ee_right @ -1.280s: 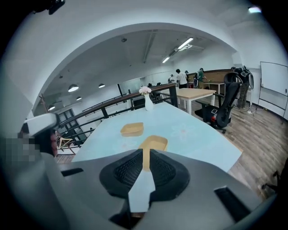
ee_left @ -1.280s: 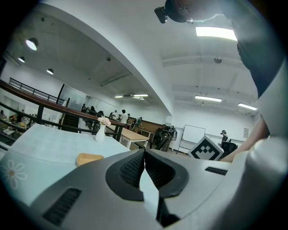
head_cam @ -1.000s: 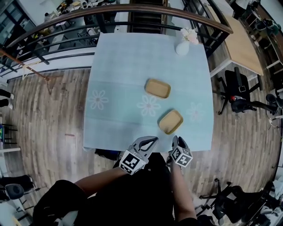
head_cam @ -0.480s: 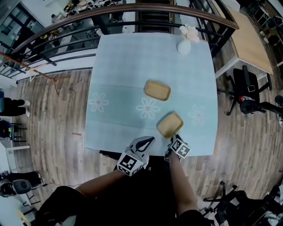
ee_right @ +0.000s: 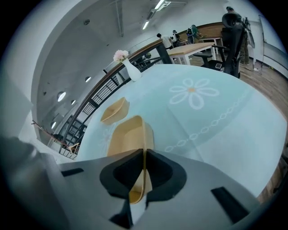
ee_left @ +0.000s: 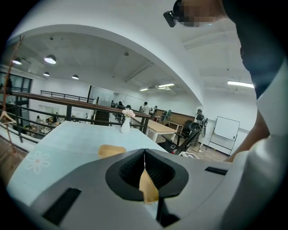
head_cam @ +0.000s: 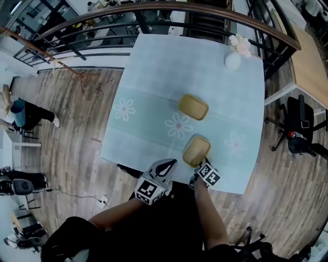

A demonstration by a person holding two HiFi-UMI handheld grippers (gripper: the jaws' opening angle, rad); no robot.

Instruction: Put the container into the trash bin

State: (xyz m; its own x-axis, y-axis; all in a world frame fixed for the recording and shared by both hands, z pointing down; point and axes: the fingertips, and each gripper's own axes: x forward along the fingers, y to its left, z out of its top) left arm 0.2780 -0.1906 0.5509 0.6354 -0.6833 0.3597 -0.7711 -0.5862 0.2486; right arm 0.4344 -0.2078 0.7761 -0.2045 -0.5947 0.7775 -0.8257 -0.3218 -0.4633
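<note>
**A:** Containers: count and contents?

**B:** Two tan containers are logged, both shallow and both seen empty. The near container is found by the near edge of the table and appears to rest on the cloth. The far container is set further in, about mid-table, apart from the first.

**A:** Grippers?

**B:** Two are counted. The near rim of the near container is pinched by the right gripper, and the thin tan wall is seen clamped between its pads. The left gripper is held just off the table's near edge, left of that container. Its jaws are pressed together and nothing is gripped. A tan sliver is glimpsed through the gap below its tips.

**A:** Surroundings?

**B:** One white vase with pale flowers is noted at the far right corner, well away from both containers. Daisies are printed on the cloth. A dark railing is seen past the far edge. One black office chair is noted on the wooden floor to the right.
</note>
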